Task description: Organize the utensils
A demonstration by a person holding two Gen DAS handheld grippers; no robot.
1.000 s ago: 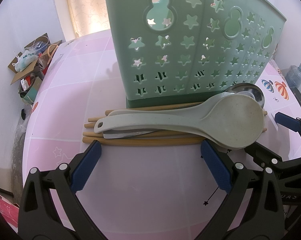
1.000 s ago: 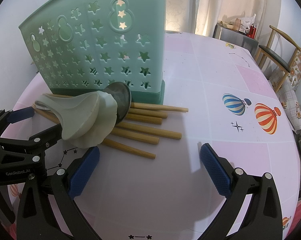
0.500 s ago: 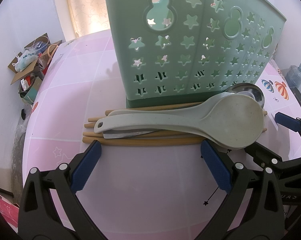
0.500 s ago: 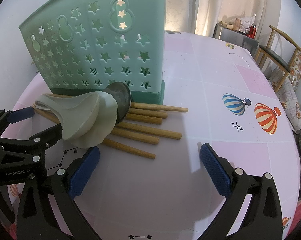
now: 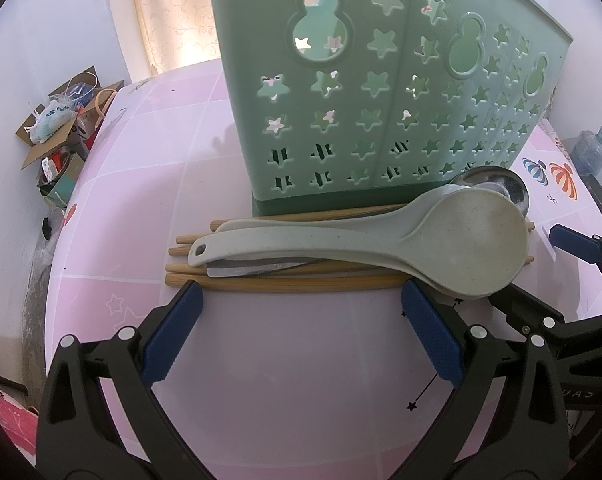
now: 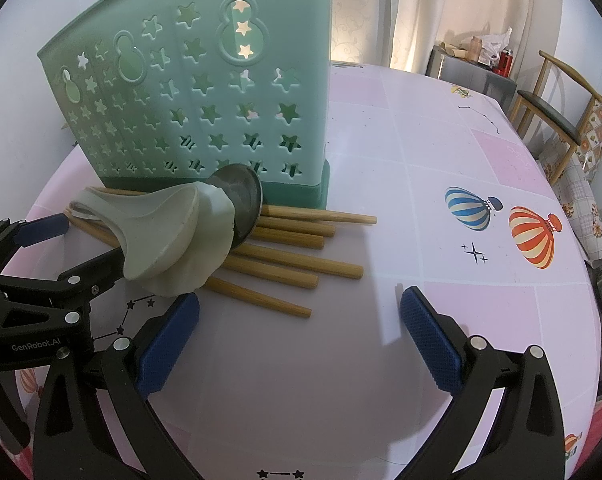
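Note:
A green star-punched utensil holder (image 5: 381, 92) (image 6: 205, 96) stands upright on the pink table. In front of it lie several bamboo chopsticks (image 5: 285, 283) (image 6: 293, 264), with two pale speckled rice spoons (image 5: 413, 240) (image 6: 169, 236) and a metal ladle (image 5: 497, 184) (image 6: 241, 200) stacked across them. My left gripper (image 5: 301, 328) is open just short of the chopsticks, nothing between its fingers. My right gripper (image 6: 301, 332) is open by the chopstick ends, also holding nothing. Each gripper shows in the other's view, the left gripper (image 6: 47, 240) and the right gripper (image 5: 541, 276).
The pink tablecloth (image 6: 421, 168) has balloon prints (image 6: 529, 236) to the right. A wooden chair (image 6: 561, 120) and a side cabinet (image 6: 477, 76) stand beyond the table's right edge. Cardboard boxes with clutter (image 5: 61, 128) sit off the left edge.

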